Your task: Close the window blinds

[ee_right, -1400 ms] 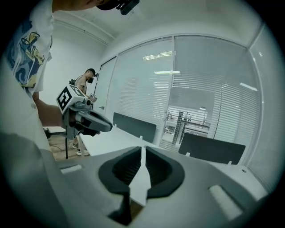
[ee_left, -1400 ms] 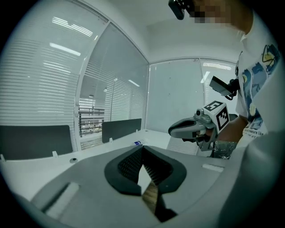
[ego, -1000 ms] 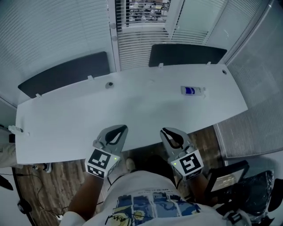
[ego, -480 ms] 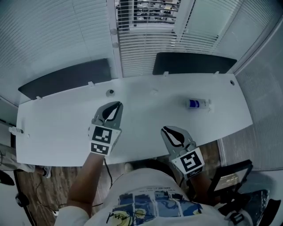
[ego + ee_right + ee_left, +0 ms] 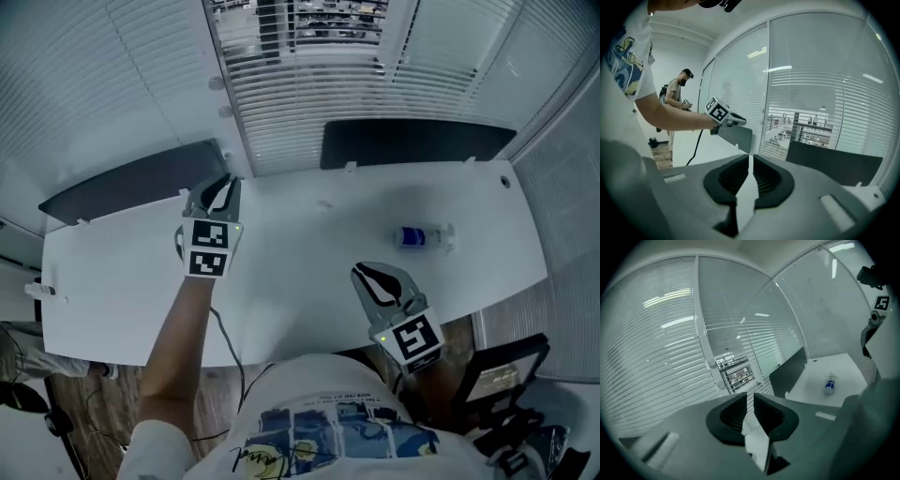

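Spanning the window beyond the desk's (image 5: 281, 281) far edge, the blinds (image 5: 309, 112) are seen with slats open in the middle panel only. The slats are judged thin, light and easily bent, so hold is better taken at the small knobs (image 5: 217, 82) on the frame post. The left gripper (image 5: 223, 185), carried from the near edge to the far edge, has its jaws just opened slightly, with nothing between. The right gripper (image 5: 370, 278), jaws together and empty, has advanced slightly at the near edge.
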